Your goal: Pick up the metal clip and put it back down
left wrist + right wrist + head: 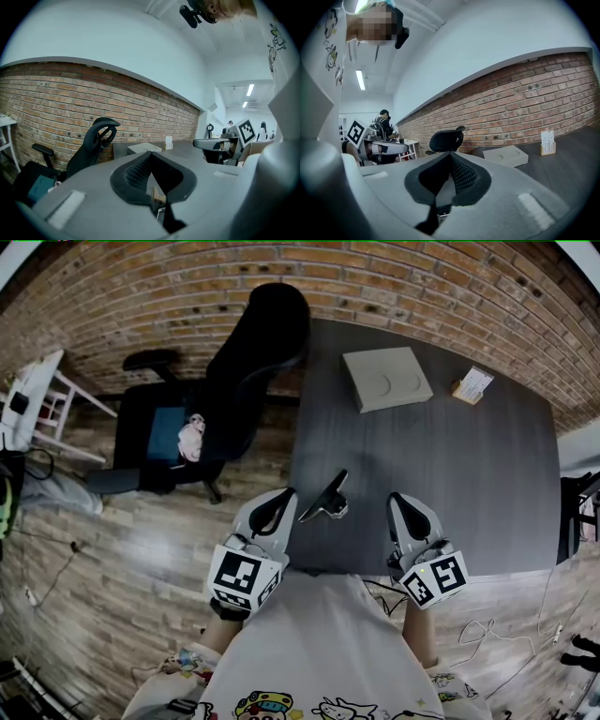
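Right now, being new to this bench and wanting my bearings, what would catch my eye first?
The two white handheld grippers, left gripper and right gripper, both shut and empty, flank a dark metal clip near the front edge of the dark grey table. Beyond stand a black office chair and red brick wall.

Card stand (472, 384) print illegibly small

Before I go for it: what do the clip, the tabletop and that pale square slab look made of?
The clip: dark-coated metal by its look, bright glint at its near end. The tabletop: matte dark grey, faintly streaked, probably laminate. The square slab: pale, matte, round dimples; moulded plastic or pulp, can't tell.
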Motion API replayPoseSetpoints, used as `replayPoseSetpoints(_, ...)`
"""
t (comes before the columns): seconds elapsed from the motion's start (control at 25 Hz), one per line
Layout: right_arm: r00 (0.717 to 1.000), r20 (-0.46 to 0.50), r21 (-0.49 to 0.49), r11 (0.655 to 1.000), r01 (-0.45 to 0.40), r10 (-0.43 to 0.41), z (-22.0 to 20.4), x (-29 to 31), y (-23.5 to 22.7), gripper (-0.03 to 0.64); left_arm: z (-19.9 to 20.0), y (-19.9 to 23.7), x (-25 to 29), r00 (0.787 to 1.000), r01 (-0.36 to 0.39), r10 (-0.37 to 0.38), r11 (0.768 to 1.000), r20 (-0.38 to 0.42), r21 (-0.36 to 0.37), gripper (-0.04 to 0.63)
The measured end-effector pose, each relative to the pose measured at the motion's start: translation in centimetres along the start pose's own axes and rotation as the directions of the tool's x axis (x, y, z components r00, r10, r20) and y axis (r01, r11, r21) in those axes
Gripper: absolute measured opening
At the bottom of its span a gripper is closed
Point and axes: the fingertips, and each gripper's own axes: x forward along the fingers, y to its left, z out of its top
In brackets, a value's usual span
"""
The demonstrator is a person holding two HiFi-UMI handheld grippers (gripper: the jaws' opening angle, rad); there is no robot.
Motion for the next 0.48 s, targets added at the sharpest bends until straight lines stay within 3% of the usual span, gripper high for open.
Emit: replayPoseSetpoints(0.48, 1.0, -0.011, 0.003, 1.0, -0.001, 0.001, -0.37, 0.4, 0.1, 0.0, -0.18, 0.34, -0.08, 1.0, -0.003, 0.003, 1.0, -0.005, -0.002, 0.009)
